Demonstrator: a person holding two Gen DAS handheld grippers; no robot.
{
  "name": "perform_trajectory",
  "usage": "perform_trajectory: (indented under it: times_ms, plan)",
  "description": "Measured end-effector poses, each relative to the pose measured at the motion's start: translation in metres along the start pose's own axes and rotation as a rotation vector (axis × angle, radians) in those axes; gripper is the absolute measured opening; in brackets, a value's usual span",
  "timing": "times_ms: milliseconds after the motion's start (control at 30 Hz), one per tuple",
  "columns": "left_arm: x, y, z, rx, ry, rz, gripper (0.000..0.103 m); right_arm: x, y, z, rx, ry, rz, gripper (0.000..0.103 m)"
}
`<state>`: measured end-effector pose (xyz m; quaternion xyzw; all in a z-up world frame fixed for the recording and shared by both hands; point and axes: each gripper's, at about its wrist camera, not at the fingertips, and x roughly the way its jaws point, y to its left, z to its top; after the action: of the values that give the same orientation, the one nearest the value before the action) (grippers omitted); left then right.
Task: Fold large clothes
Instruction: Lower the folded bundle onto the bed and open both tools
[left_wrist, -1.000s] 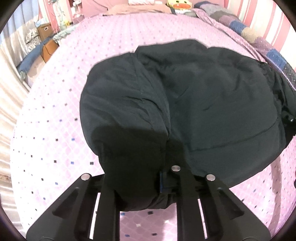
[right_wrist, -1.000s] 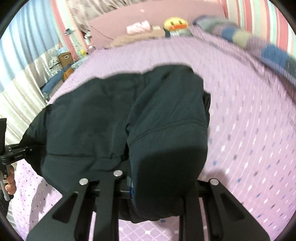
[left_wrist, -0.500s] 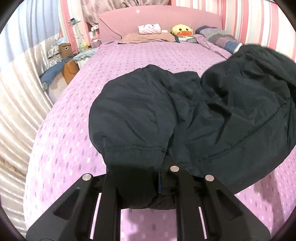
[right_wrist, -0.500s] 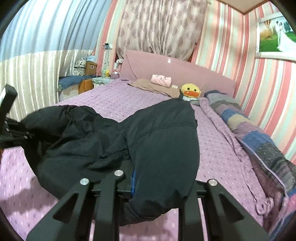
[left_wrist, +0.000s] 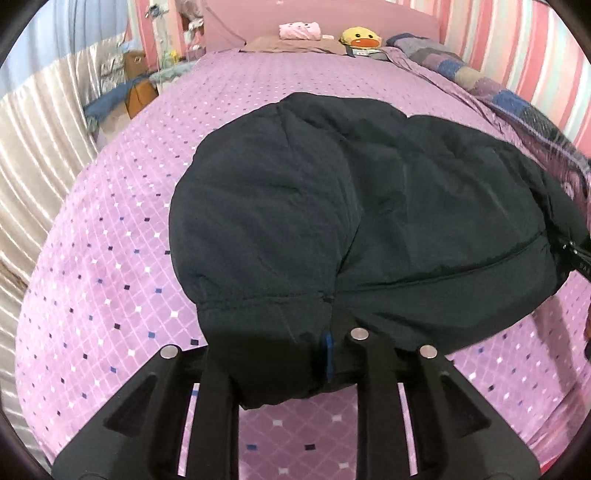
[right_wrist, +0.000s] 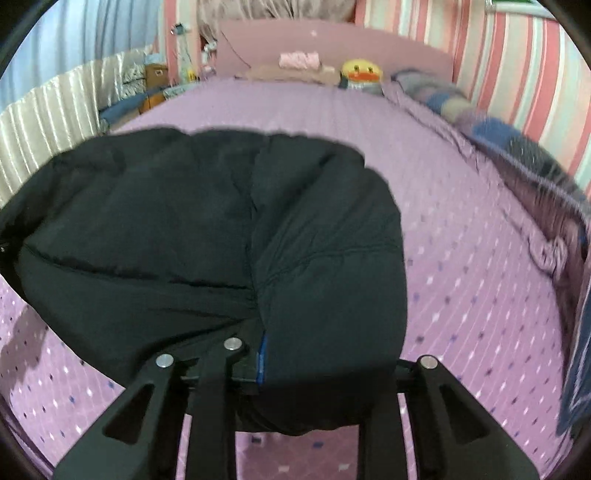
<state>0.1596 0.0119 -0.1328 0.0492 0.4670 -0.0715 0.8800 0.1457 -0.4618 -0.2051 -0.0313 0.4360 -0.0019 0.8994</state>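
Note:
A large black padded jacket (left_wrist: 351, 221) hangs between my two grippers over the purple bed (left_wrist: 110, 277). My left gripper (left_wrist: 291, 362) is shut on its near left hem, which drapes over the fingers. My right gripper (right_wrist: 295, 373) is shut on the near right hem of the same jacket (right_wrist: 221, 240). A blue tag shows at each grip. The right gripper's edge shows at the far right of the left wrist view (left_wrist: 576, 254). The fingertips are hidden under cloth.
A pink headboard, pink pillow (left_wrist: 299, 31) and yellow duck toy (left_wrist: 360, 37) lie at the bed's far end. A patchwork quilt (left_wrist: 498, 96) runs along the right side. A box and clutter (left_wrist: 136, 85) stand beyond the left edge by a pale curtain.
Both grippers raised the jacket half a second ago and have lowered it again toward the bed. The cloth now spreads wide and low between them. Both grips have held.

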Motion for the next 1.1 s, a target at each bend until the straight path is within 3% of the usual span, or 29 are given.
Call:
perform_trajectory:
  times_ms: [167, 500, 567, 600, 633, 667, 900, 1033, 1067, 1100]
  plan:
    - [0.001, 0.014, -0.003, -0.055, 0.015, -0.032, 0.025, 0.002, -0.002, -0.001, 0.025, 0.016, 0.013, 0.025]
    - [0.005, 0.012, -0.014, -0.074, 0.044, -0.040, 0.048, 0.005, -0.010, 0.004, 0.061, 0.054, 0.039, 0.038]
    - [0.004, 0.011, -0.014, -0.072, 0.048, -0.038, 0.058, 0.002, -0.008, 0.003, 0.065, 0.054, 0.035, 0.046]
    - [0.002, 0.011, -0.015, -0.069, 0.042, -0.018, 0.070, 0.000, -0.008, 0.002, 0.065, 0.050, 0.033, 0.052]
    - [-0.004, 0.015, -0.017, -0.060, 0.019, 0.009, 0.079, -0.003, -0.008, 0.001, 0.065, 0.048, 0.034, 0.052]
    - [-0.004, 0.013, -0.015, -0.056, 0.010, 0.020, 0.081, -0.004, -0.009, 0.001, 0.067, 0.051, 0.036, 0.052]
    - [-0.012, 0.045, -0.017, -0.079, 0.028, 0.046, 0.082, -0.010, -0.017, -0.001, 0.130, 0.056, 0.072, 0.053]
    - [-0.005, 0.051, -0.016, -0.096, 0.044, 0.058, 0.082, -0.007, -0.019, -0.002, 0.134, 0.063, 0.033, 0.054]
    - [-0.002, 0.052, -0.015, -0.102, 0.049, 0.060, 0.082, -0.007, -0.020, -0.003, 0.140, 0.063, 0.020, 0.057]
    - [0.000, 0.052, -0.015, -0.106, 0.051, 0.060, 0.082, -0.009, -0.024, -0.003, 0.148, 0.050, -0.013, 0.070]
